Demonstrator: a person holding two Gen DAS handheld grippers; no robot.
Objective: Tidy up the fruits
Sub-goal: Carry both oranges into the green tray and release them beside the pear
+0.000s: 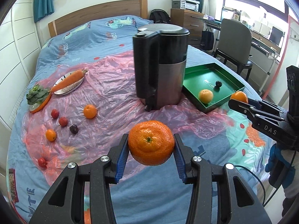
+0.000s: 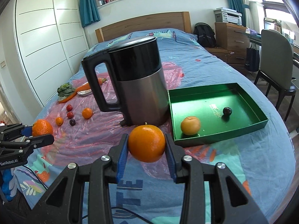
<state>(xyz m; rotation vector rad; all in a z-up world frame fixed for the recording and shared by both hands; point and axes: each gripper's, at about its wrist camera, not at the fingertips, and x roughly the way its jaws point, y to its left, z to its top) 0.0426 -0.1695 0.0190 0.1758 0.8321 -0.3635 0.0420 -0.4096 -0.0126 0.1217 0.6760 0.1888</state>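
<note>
My left gripper [image 1: 151, 143] is shut on a bumpy orange mandarin [image 1: 151, 140] and holds it above the bed, in front of the kettle. My right gripper [image 2: 146, 143] is shut on a smooth orange [image 2: 147, 143] near the front left corner of the green tray [image 2: 257, 125]. The tray holds a pale orange [image 2: 190, 125] and a dark plum [image 2: 227, 110]. Loose on the pink plastic sheet lie a small orange [image 1: 90, 111], a smaller orange [image 1: 50, 135], several red fruits [image 1: 55, 113] and a dark plum [image 1: 74, 129].
A black and steel kettle [image 1: 160, 67] stands mid-bed, left of the tray. A carrot [image 1: 69, 79] lies on a plate, and a leafy green [image 1: 37, 94] sits on an orange dish at far left. A chair [image 2: 276, 69] and desk stand right of the bed.
</note>
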